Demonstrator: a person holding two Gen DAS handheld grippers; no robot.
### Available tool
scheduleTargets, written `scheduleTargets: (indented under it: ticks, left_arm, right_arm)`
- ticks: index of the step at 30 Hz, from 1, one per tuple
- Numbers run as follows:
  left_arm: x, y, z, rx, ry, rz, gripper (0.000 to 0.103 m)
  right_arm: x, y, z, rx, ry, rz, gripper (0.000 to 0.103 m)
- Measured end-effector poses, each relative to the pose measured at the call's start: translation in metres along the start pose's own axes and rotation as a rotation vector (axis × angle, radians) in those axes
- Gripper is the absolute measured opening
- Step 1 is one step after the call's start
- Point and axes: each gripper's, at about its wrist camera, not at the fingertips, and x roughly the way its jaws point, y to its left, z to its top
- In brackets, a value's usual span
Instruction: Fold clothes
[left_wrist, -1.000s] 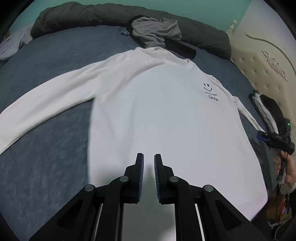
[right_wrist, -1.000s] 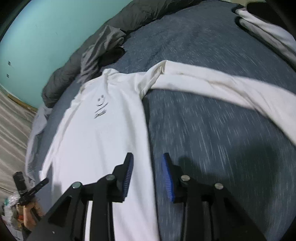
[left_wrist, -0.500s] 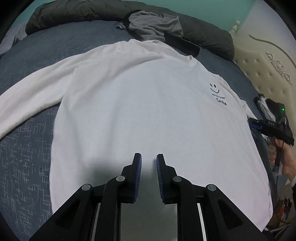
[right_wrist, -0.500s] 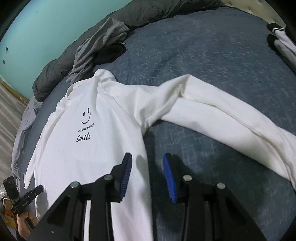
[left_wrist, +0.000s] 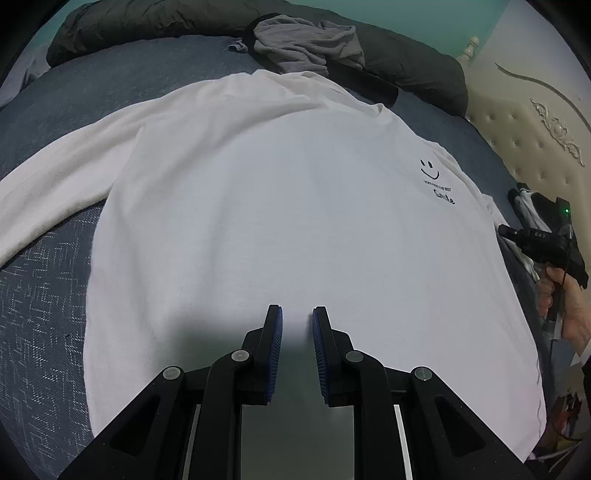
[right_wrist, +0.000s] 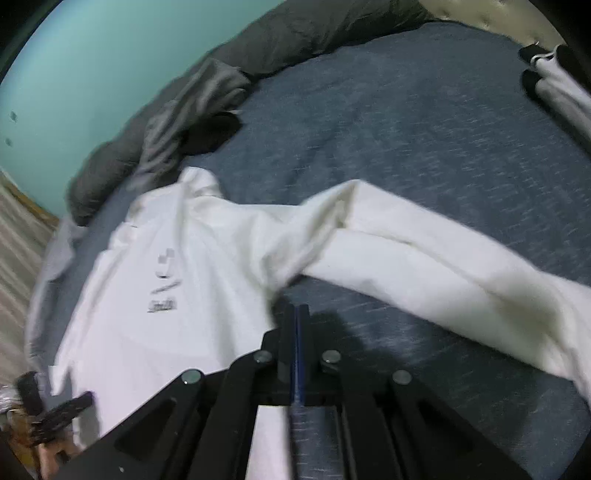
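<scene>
A white long-sleeved shirt (left_wrist: 288, 206) with a small black smiley print lies spread flat on the blue bed cover (left_wrist: 40, 302). My left gripper (left_wrist: 297, 317) is open and empty, low over the shirt's lower middle. In the right wrist view the shirt (right_wrist: 177, 295) lies at left with one sleeve (right_wrist: 436, 258) stretching right. My right gripper (right_wrist: 295, 314) is shut at the shirt's side edge below the armpit; the fabric there looks pulled up toward it, but the frame is blurred. The right gripper also shows at the left wrist view's right edge (left_wrist: 535, 240).
A rolled dark grey duvet (left_wrist: 406, 62) with a grey garment (left_wrist: 306, 48) on it lies along the far edge of the bed. A cream tufted headboard (left_wrist: 535, 122) stands at right. A black and white garment (right_wrist: 554, 85) lies at the bed's far right corner.
My right gripper has closed from open and moved in to the shirt's side edge below the armpit. My left gripper has come lower over the shirt's body, still open.
</scene>
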Motion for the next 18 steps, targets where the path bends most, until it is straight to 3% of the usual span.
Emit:
scheduleTargets:
  ticks: [3,4,5,9,10,13,18]
  left_arm:
    - [0.0,0.0,0.001,-0.003,-0.001,-0.001,0.018]
    - [0.0,0.001,0.001,-0.006,-0.001,-0.003,0.018]
    - [0.001,0.001,0.001,-0.007,0.0,-0.005,0.018]
    - [0.002,0.0,0.002,-0.004,0.002,-0.004,0.018]
    - [0.002,0.0,0.002,-0.004,0.003,-0.005,0.018]
    - [0.002,0.001,0.003,-0.004,0.003,-0.006,0.018]
    - [0.001,0.002,0.003,-0.003,0.001,-0.005,0.018]
  right_arm:
    - [0.006,0.005,-0.002,0.017,0.024,0.04,0.01]
    - [0.007,0.006,-0.003,0.015,0.024,0.033,0.025]
    - [0.008,0.007,-0.003,0.017,0.02,0.032,0.032]
    - [0.015,0.008,-0.006,0.008,0.027,0.016,0.027]
    - [0.017,0.009,-0.007,-0.001,0.031,0.012,0.014]
    - [0.018,0.014,-0.008,-0.033,0.022,0.001,0.003]
    - [0.005,0.014,0.0,-0.043,-0.044,-0.044,0.002]
